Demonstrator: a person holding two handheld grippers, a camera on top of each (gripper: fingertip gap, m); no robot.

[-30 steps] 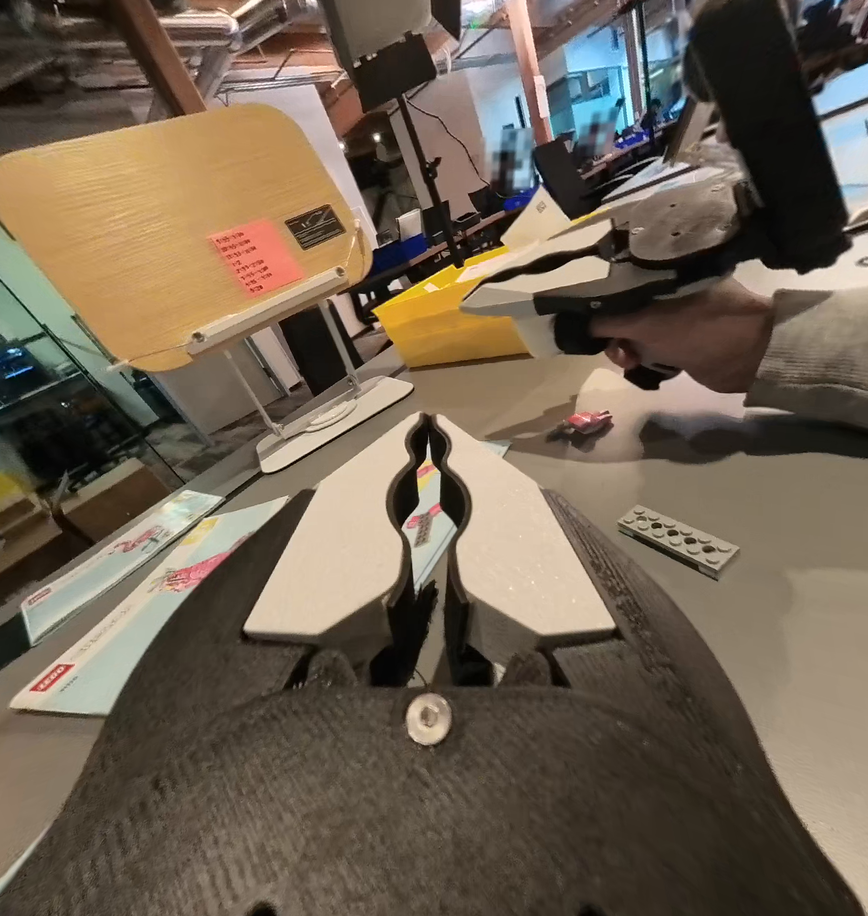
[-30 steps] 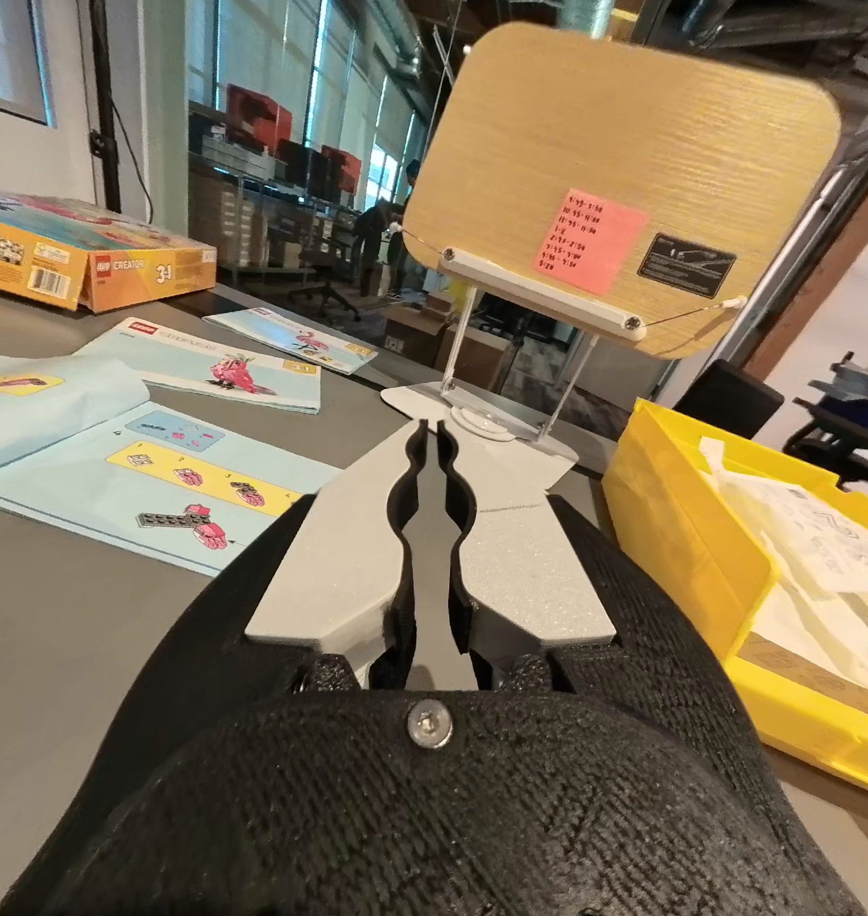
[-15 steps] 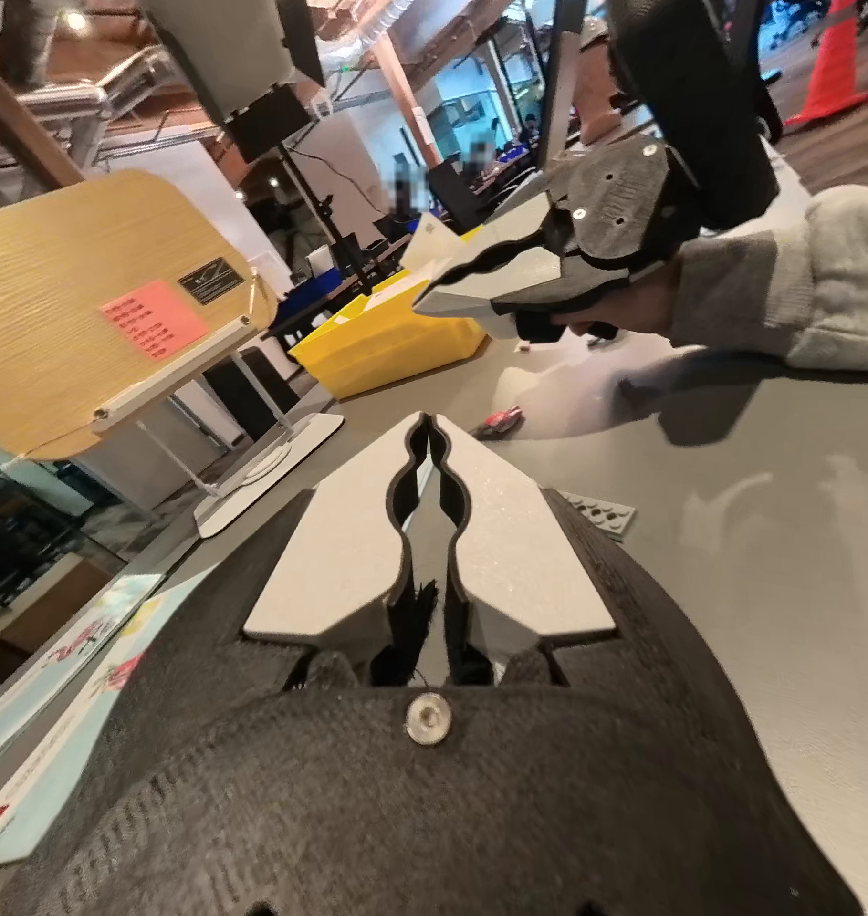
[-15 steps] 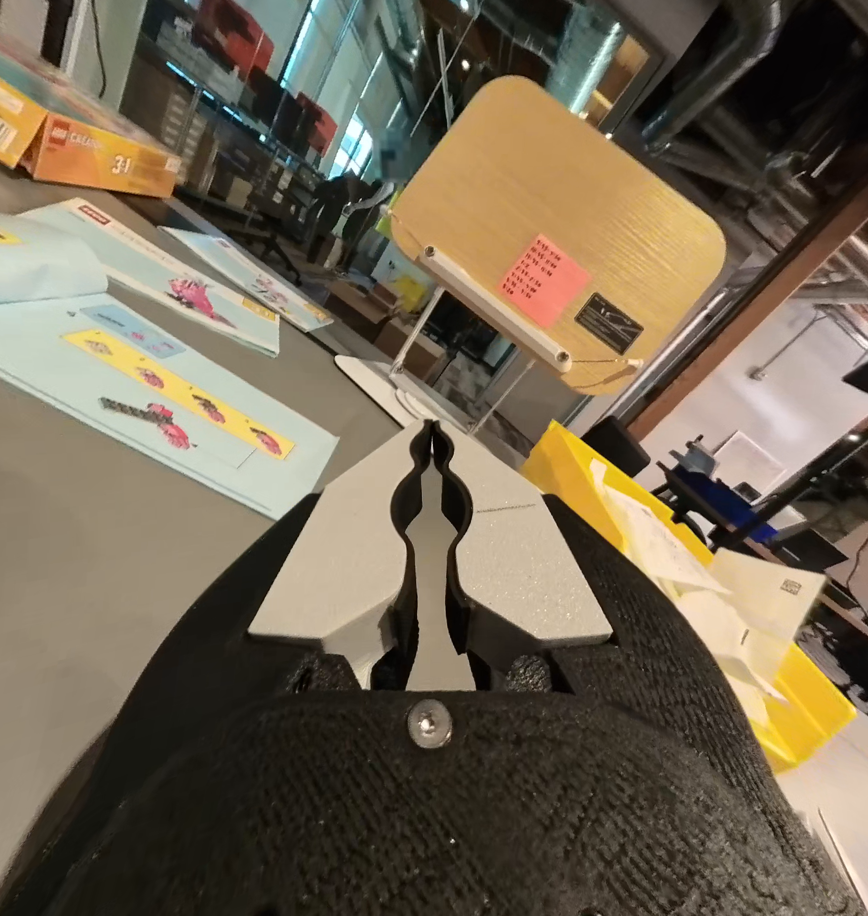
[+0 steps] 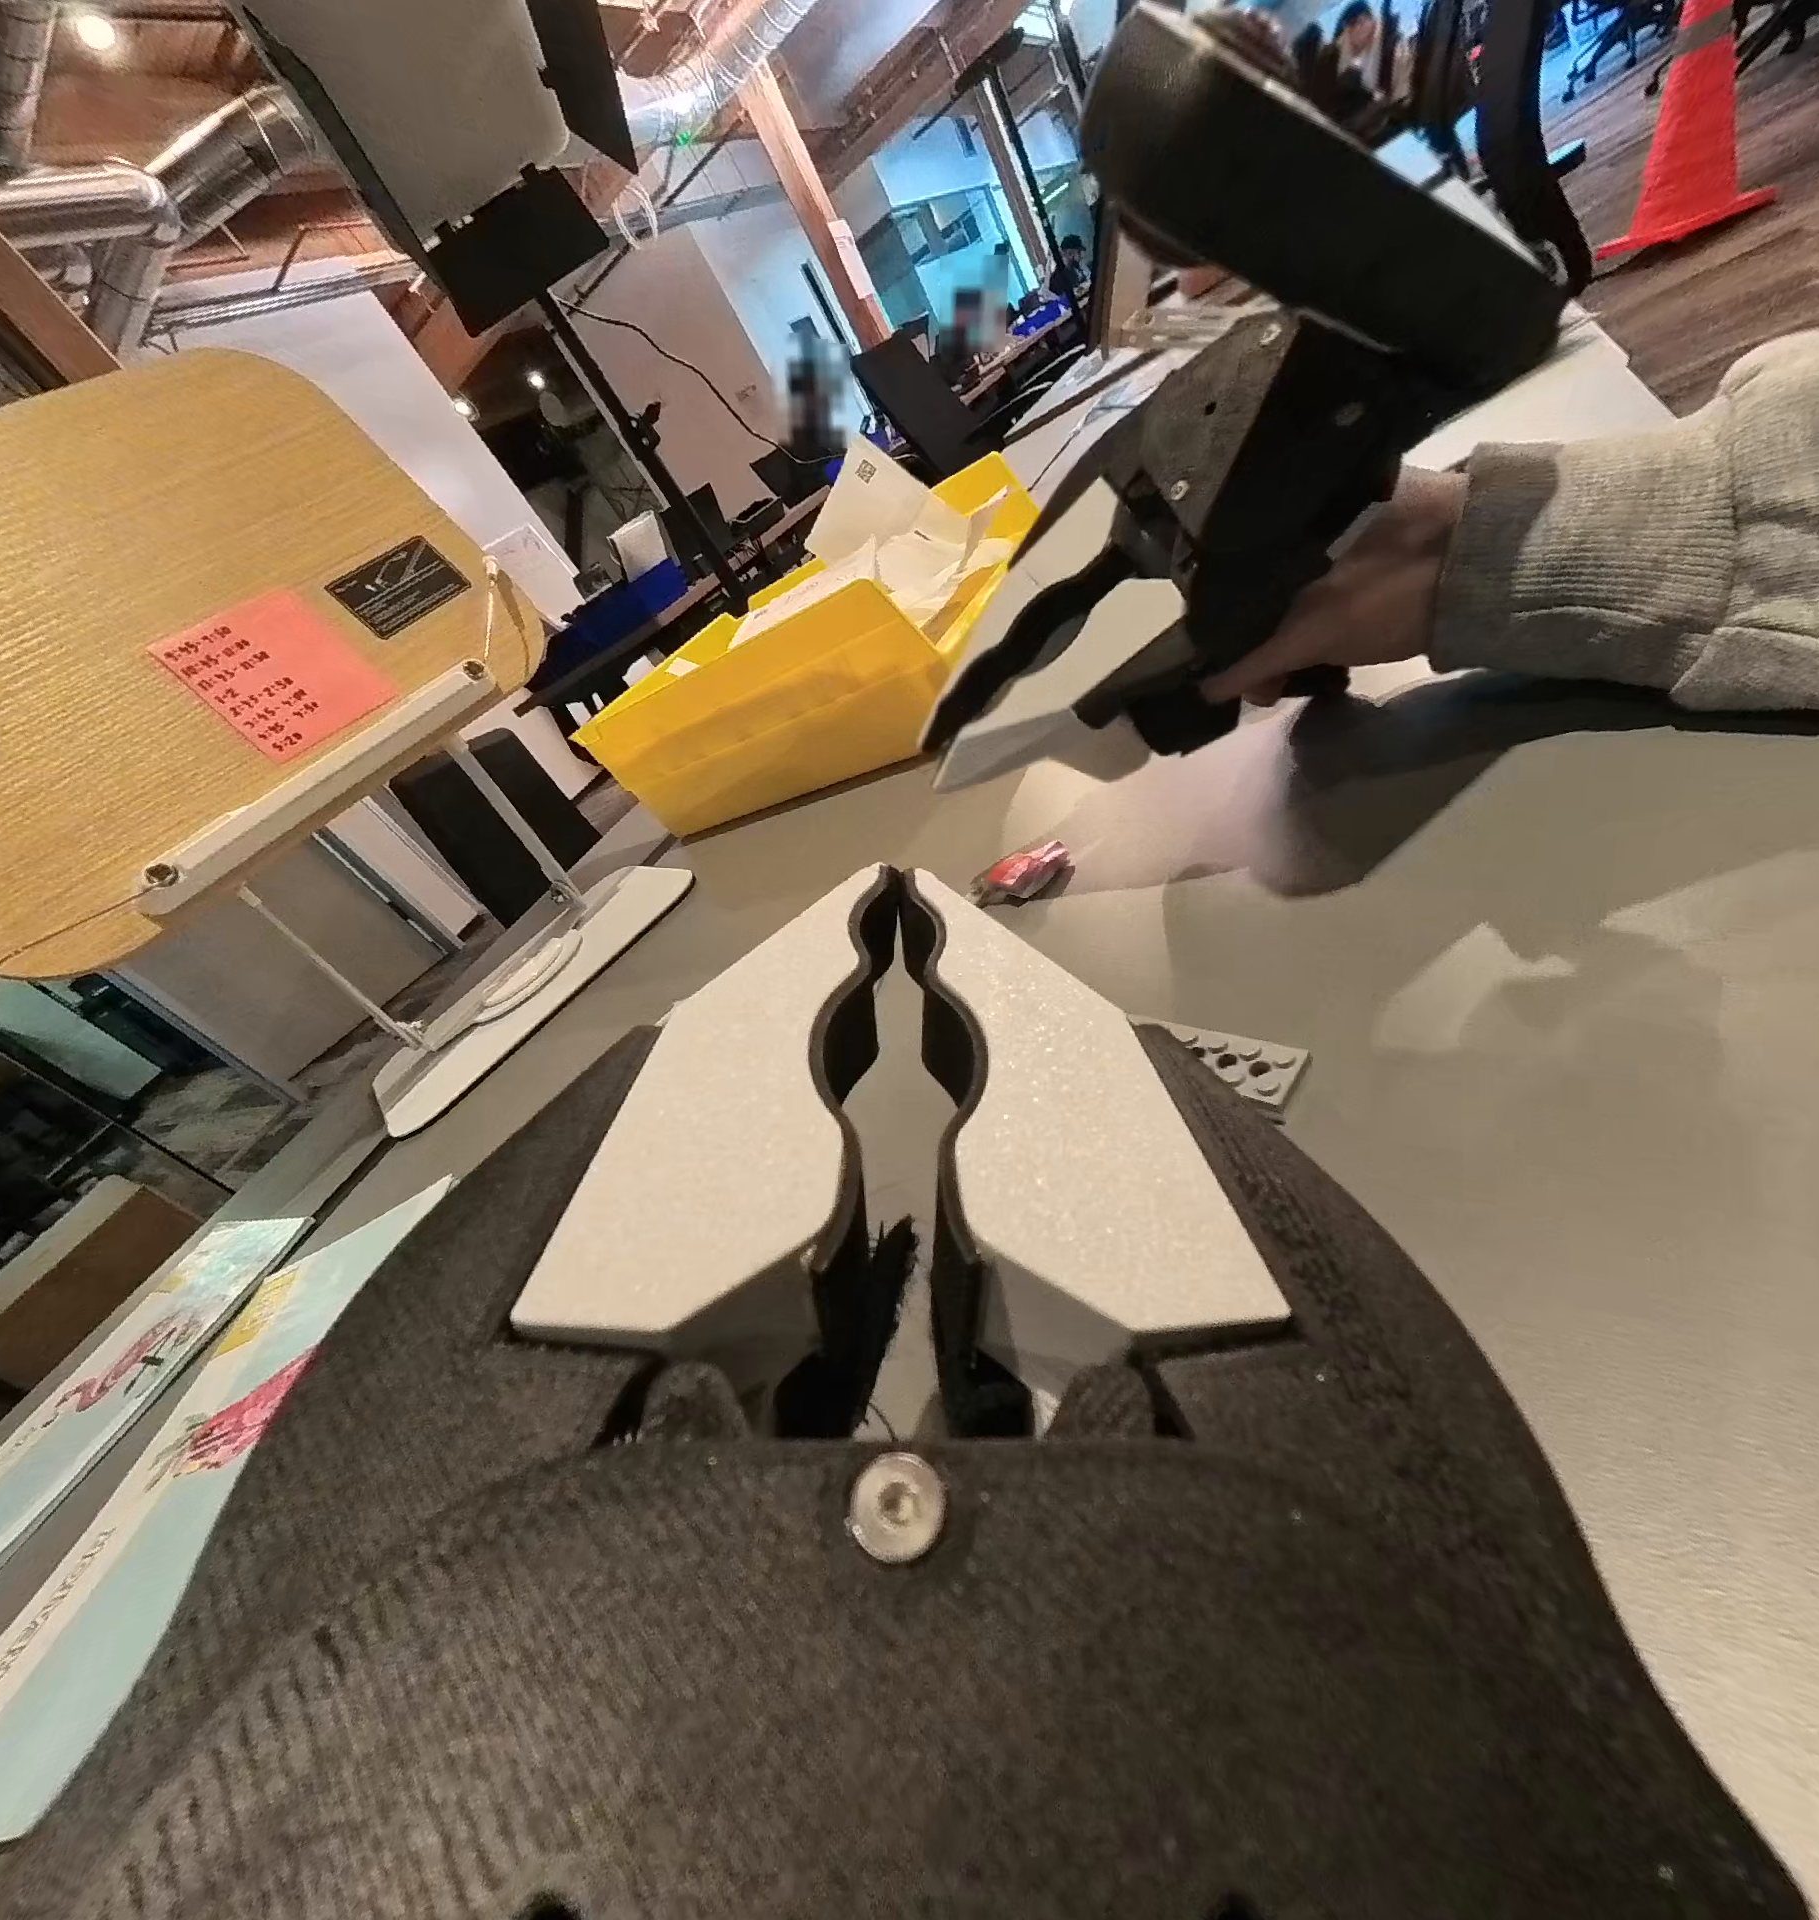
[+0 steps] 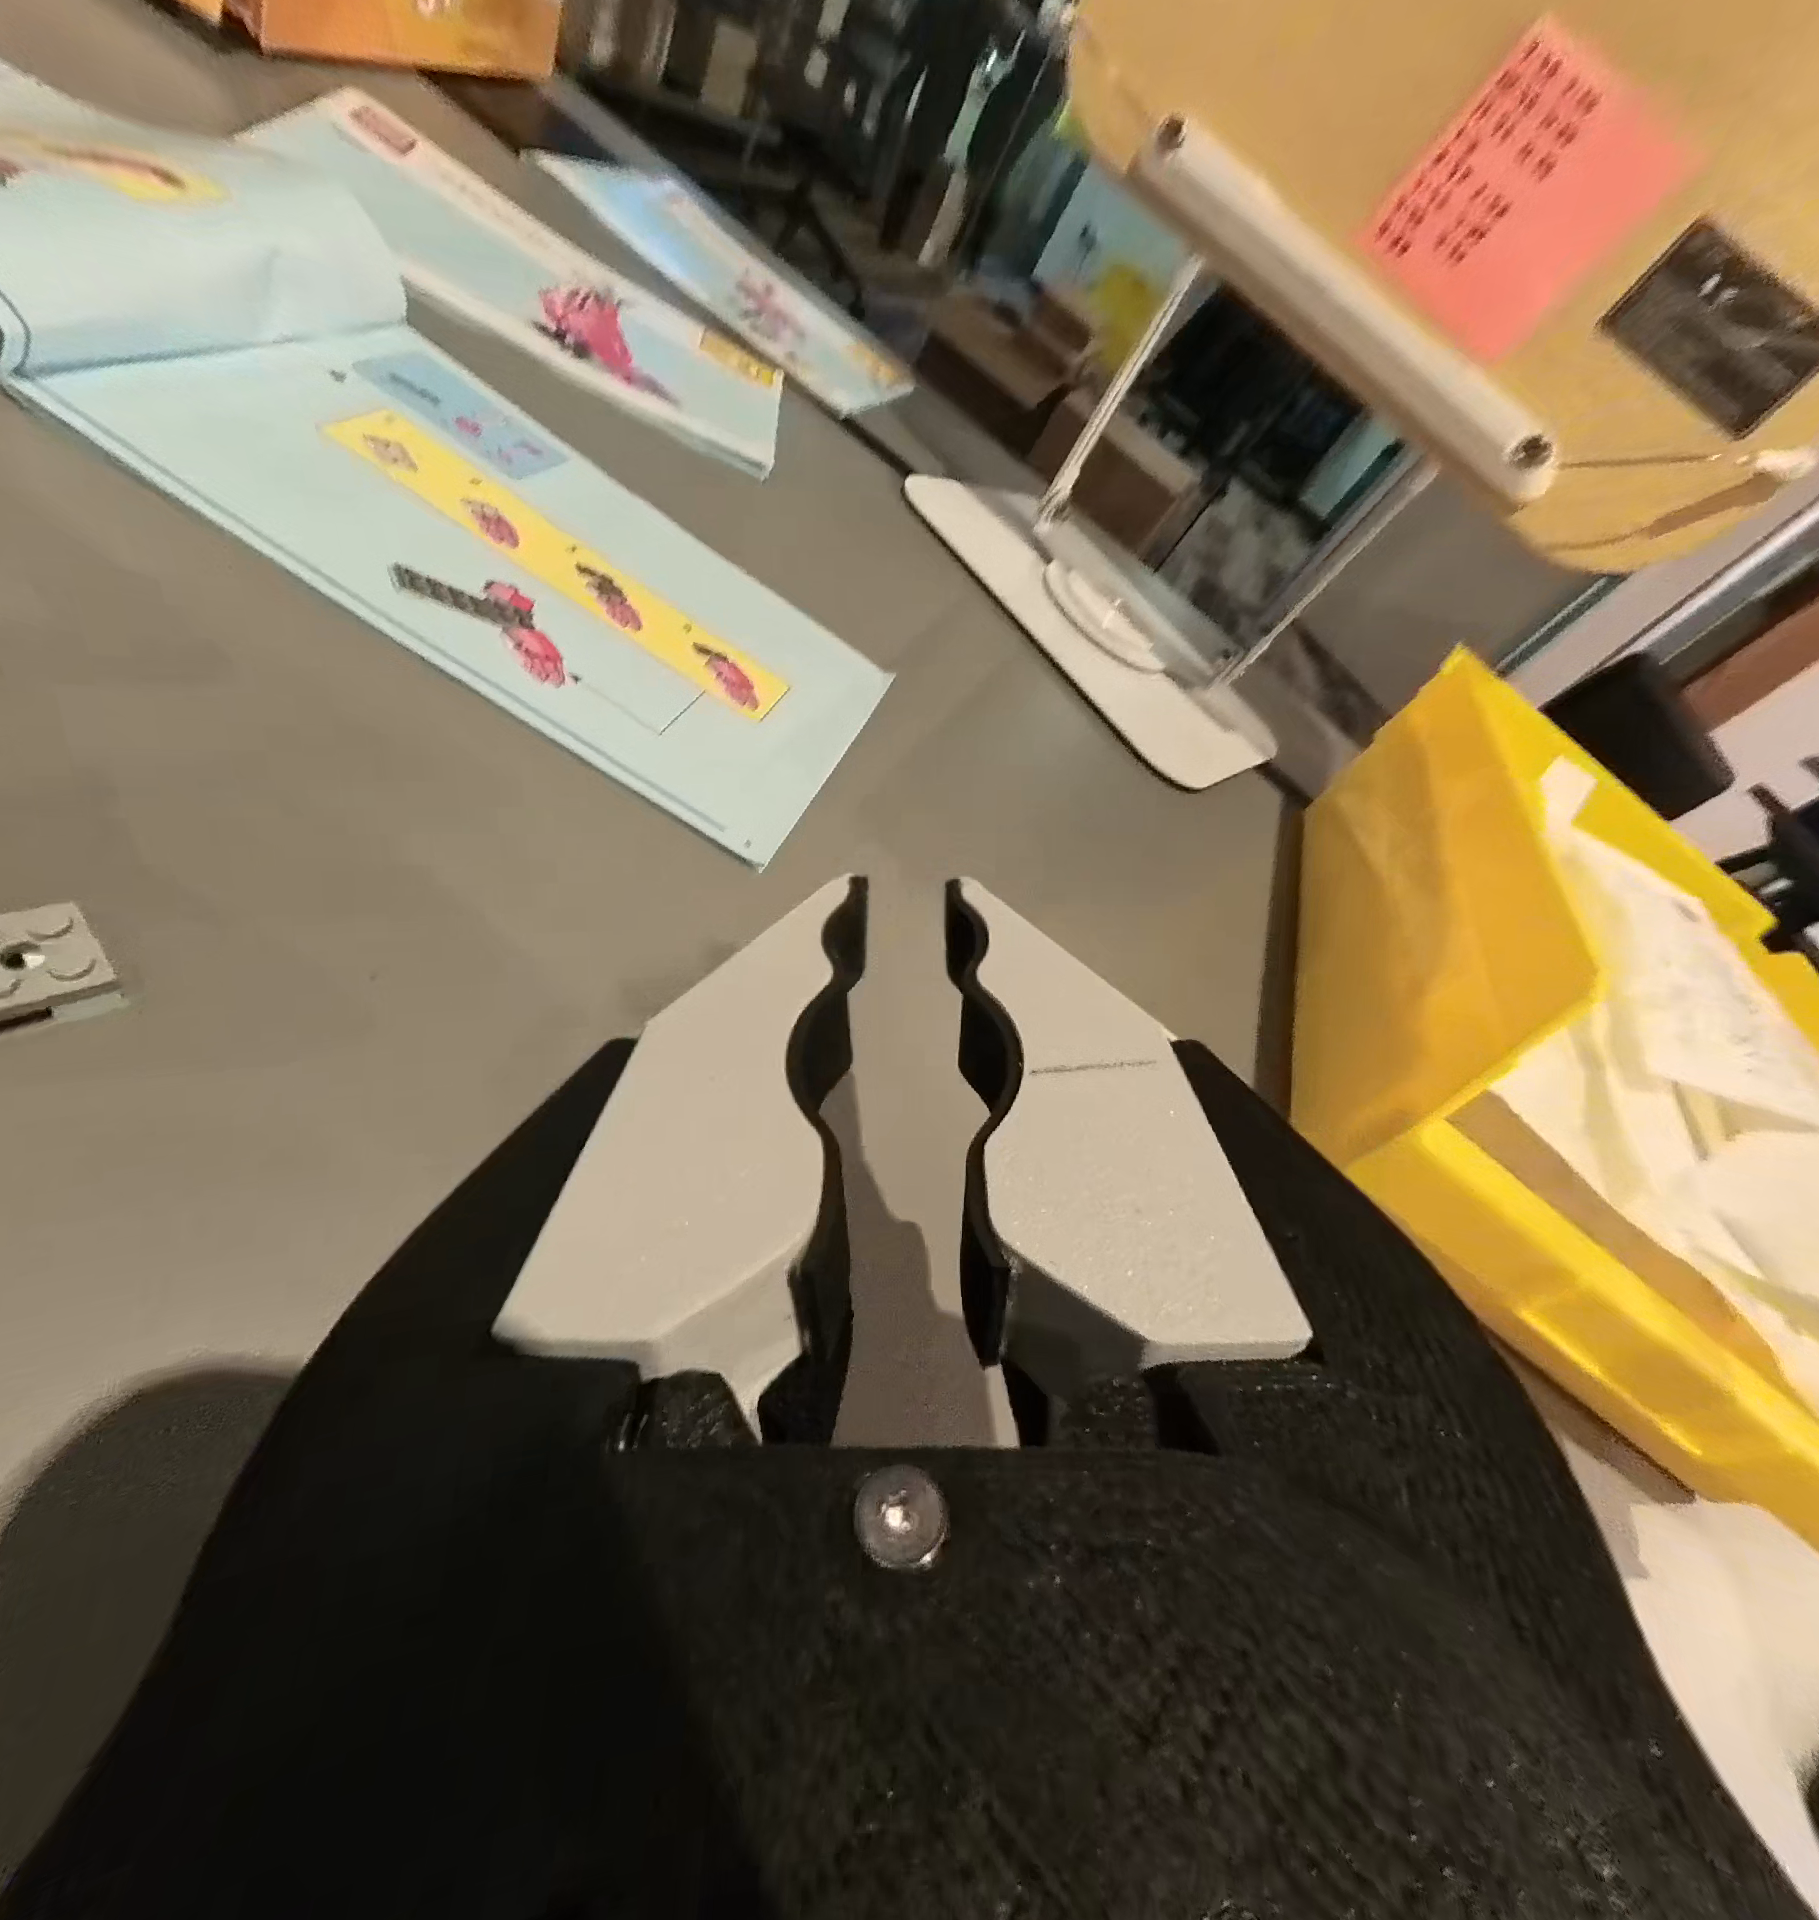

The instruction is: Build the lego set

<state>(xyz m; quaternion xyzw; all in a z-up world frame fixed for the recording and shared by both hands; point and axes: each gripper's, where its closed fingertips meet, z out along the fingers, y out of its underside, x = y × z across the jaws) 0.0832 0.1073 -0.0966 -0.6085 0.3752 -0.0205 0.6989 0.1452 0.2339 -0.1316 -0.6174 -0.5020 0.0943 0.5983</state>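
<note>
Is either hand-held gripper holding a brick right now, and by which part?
Nothing is held. The left hand-held gripper is shut on nothing; the right hand-held gripper is slightly open and empty. The flat grey studded plate lies untouched on the table.

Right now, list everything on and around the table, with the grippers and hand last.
Grey plate: one, flat on the table, left of the right gripper.
Small red piece: one, on the table under the right gripper's tips.
Instruction booklets: three or so, pale blue, the nearest lying open.
Book stand: one, wood panel on a white base, pink note stuck on.
Yellow bin: one, full of white paper bags.
Table: grey.
Left gripper: shut, empty.
Right gripper: slightly open, empty.
Hand: grey sleeve, holding the right gripper.
</note>
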